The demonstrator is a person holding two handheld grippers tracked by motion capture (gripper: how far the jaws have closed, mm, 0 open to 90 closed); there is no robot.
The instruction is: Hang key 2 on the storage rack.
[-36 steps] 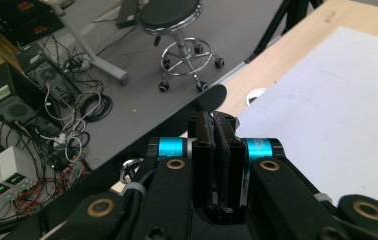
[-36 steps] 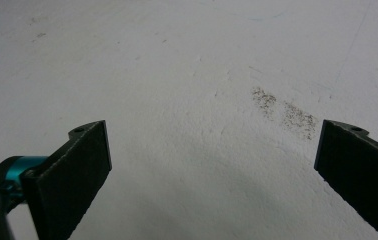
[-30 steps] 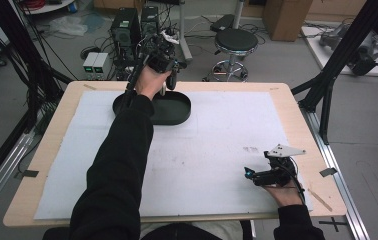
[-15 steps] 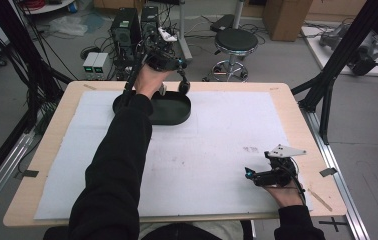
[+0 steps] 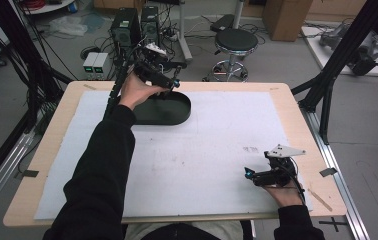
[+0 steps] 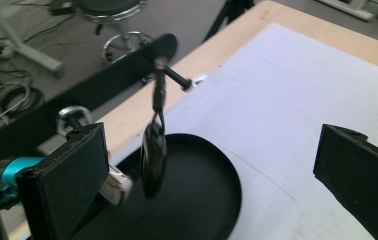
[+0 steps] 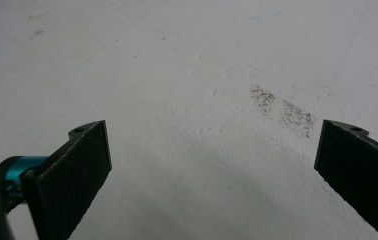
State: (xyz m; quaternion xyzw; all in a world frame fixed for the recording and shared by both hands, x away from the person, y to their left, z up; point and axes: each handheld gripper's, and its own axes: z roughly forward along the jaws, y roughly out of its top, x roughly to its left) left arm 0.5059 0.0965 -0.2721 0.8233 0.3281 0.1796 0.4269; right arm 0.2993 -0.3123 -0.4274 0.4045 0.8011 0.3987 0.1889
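Note:
My left gripper (image 5: 171, 84) hovers over the far-left part of the table, just above a black oval tray (image 5: 169, 114). Its jaws have just been opening and now stand wide apart (image 6: 207, 145). Between them a dark oval fob on a short strap (image 6: 154, 152) hangs blurred over the tray (image 6: 202, 190), touching neither pad. A silver ring (image 6: 71, 113) shows by the left jaw. My right gripper (image 5: 249, 173) rests on the white mat (image 5: 212, 150) near the front right, open (image 7: 212, 145), with bare mat between its jaws.
The mat (image 7: 187, 75) covers most of the wooden table (image 5: 297, 115). Beyond the far edge stand a round stool (image 5: 234, 40), power boxes (image 5: 127, 22) and cables on the floor. Black frame legs (image 5: 327, 85) rise at the right.
The left hand has shifted a little and sunk toward the tray. Its jaws have opened, and the dark fob has come free of them. The right gripper has stayed put.

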